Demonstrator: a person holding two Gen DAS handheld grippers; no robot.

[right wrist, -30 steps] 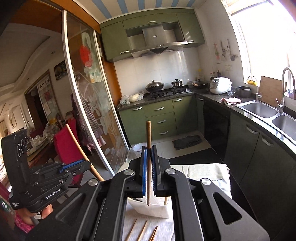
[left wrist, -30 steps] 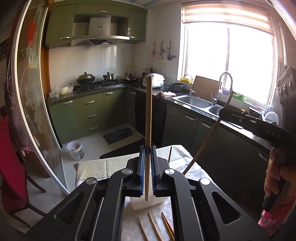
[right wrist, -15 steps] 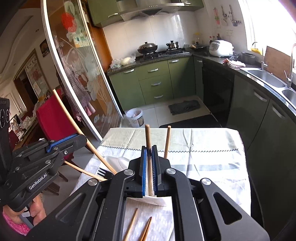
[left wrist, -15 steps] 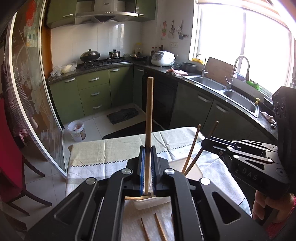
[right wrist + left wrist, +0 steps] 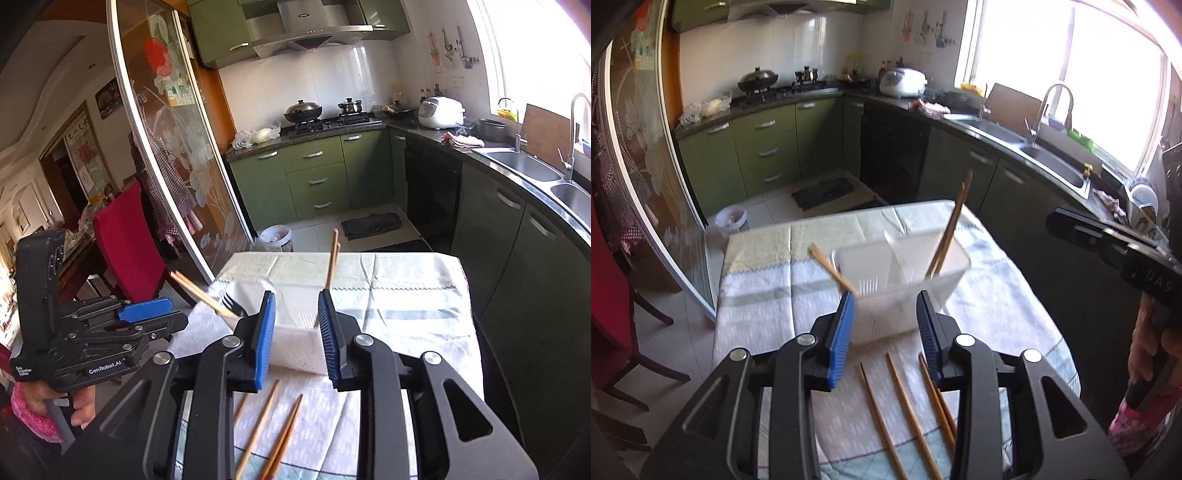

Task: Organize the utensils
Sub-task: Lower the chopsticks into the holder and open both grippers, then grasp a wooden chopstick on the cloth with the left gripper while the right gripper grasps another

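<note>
Both tongs (image 5: pixel 885 325) (image 5: pixel 297 332) have opened wide, chopsticks (image 5: pixel 947 234) released.

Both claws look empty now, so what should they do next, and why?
Probably lower the open left gripper onto one of the loose chopsticks lying on the tablecloth near it. Others already stand in the white utensil holder, and these remain outside it.

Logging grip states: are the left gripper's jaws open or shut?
Open. The left gripper has its blue jaws spread wide with nothing between them, the white holder showing through.

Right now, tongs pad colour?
Blue, ribbed pads; clearest in the left wrist view.
</note>
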